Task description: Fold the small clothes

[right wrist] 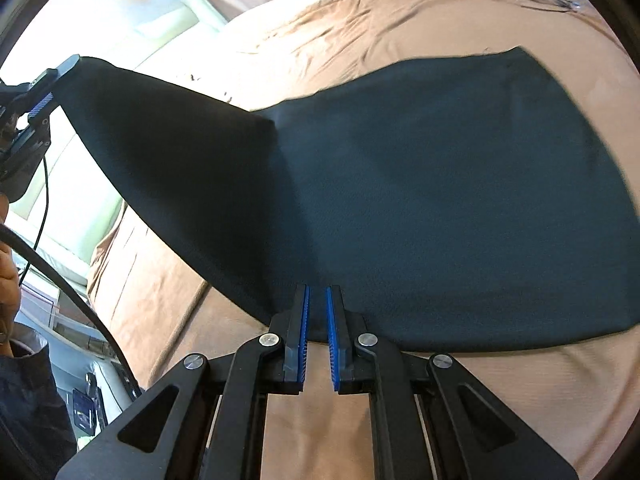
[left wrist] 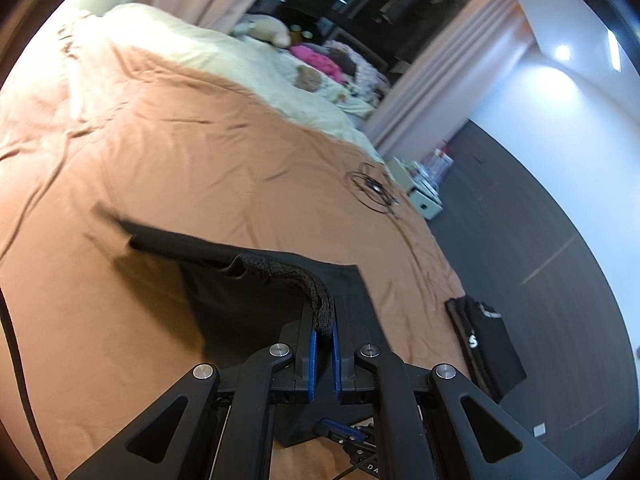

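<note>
A black garment (right wrist: 440, 184) lies spread on the tan bedsheet (right wrist: 460, 20), with its left side lifted off the bed. My left gripper (left wrist: 324, 312) is shut on the garment's thick ribbed edge (left wrist: 280, 268) and holds it raised; it also shows at the far left of the right wrist view (right wrist: 44, 88). My right gripper (right wrist: 317, 294) is shut on the garment's near edge, low at the bed surface. The cloth hangs taut between the two grippers.
A folded black garment (left wrist: 488, 344) with white print lies at the bed's right edge. A coiled black cable (left wrist: 374, 188) lies on the sheet farther back. Cream bedding and a pile of clothes (left wrist: 320, 64) sit at the head. Dark floor (left wrist: 540, 240) is to the right.
</note>
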